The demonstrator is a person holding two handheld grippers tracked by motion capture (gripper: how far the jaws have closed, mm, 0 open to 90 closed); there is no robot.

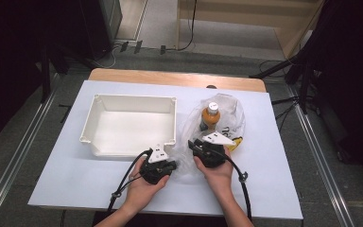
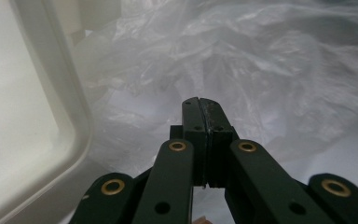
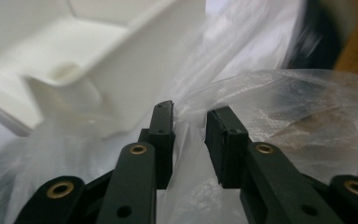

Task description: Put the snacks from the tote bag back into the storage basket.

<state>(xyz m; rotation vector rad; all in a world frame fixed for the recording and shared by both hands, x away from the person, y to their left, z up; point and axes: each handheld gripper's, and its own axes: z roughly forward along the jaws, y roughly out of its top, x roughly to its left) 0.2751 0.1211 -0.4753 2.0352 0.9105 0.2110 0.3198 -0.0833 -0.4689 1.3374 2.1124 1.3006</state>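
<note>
We logged, at centre frame on the table: a white bin at left and a clear plastic bag at right, holding an orange bottle. Left hand-held gripper, lower centre, had jaws pressed together at the bag's edge; any film between them we could not tell. Right hand-held gripper had jaws spread, with bag film between them.

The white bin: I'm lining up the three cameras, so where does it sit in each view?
High view: the white bin sits left of centre on the table, left of the clear plastic bag.
Left gripper view: its rim runs down the left side.
Right gripper view: its corner is upper left.
Shared landmark: the bag beside it.
</note>
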